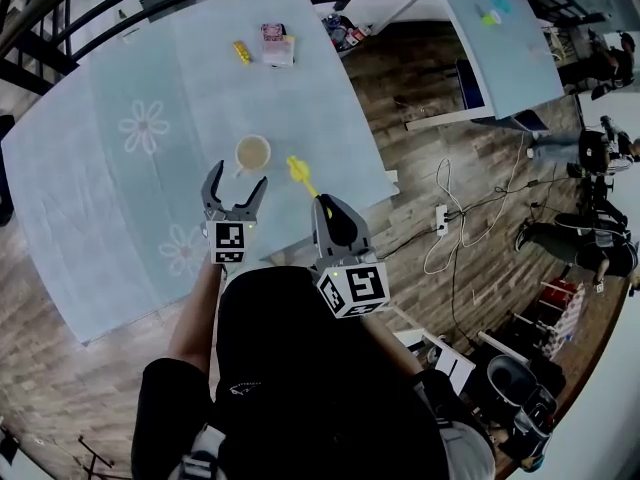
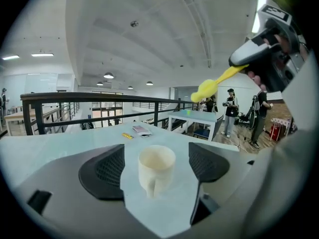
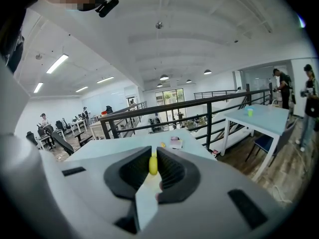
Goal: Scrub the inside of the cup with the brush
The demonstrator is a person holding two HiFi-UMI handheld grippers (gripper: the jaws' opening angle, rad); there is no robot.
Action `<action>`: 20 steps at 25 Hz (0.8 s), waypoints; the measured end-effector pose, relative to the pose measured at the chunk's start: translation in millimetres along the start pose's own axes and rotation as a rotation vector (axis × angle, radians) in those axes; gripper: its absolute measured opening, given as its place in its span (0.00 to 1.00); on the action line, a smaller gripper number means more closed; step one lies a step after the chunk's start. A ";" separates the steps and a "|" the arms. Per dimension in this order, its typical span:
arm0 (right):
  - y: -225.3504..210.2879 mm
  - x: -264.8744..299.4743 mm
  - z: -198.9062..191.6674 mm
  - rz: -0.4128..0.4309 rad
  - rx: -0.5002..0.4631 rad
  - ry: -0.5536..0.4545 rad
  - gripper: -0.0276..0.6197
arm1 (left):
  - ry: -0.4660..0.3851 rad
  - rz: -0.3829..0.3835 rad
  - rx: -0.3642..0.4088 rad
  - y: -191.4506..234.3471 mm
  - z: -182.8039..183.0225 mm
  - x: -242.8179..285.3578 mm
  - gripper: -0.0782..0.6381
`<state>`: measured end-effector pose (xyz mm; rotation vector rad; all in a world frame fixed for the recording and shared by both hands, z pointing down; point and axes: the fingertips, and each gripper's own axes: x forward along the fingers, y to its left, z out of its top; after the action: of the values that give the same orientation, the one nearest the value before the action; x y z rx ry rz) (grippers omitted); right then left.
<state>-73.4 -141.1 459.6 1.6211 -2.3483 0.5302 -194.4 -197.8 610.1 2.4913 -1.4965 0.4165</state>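
A cream cup (image 1: 252, 154) stands upright on the pale blue tablecloth (image 1: 120, 168), its handle turned toward me. My left gripper (image 1: 238, 183) is open just short of it. In the left gripper view the cup (image 2: 156, 168) sits in the gap between the wide-apart pads (image 2: 107, 171), and neither pad touches it. My right gripper (image 1: 325, 208) hovers to the cup's right, shut on the handle of a yellow brush (image 1: 300, 173). The brush's head points toward the cup and stays outside it. In the right gripper view the yellow brush (image 3: 153, 166) is pinched between the pads.
A small yellow item (image 1: 241, 52) and a pink-and-white packet (image 1: 275, 43) lie at the table's far side. The table's right edge (image 1: 385, 178) is close to the right gripper. Beyond it are a second table (image 1: 500, 28), floor cables (image 1: 450, 218) and people standing at the right.
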 end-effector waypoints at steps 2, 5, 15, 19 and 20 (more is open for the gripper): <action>0.6 1.6 0.3 0.003 -0.002 0.003 0.10 | 0.019 -0.008 0.002 0.4 -9.8 7.3 0.66; -0.3 3.2 -1.9 0.007 -0.010 0.015 0.10 | 0.067 -0.030 0.004 -3.2 -31.8 20.2 0.66; 2.6 9.2 -9.6 0.012 -0.006 0.053 0.10 | 0.116 -0.052 0.005 1.2 -53.8 45.3 0.66; 1.1 10.7 -13.8 0.006 -0.004 0.063 0.10 | 0.128 -0.073 0.035 0.3 -59.3 55.4 0.66; 1.0 11.2 -14.2 0.005 -0.003 0.064 0.10 | 0.128 -0.078 0.039 -0.1 -60.0 57.3 0.66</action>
<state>-78.5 -144.2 476.7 1.5731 -2.3068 0.5705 -176.9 -226.1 686.0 2.4907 -1.3509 0.5848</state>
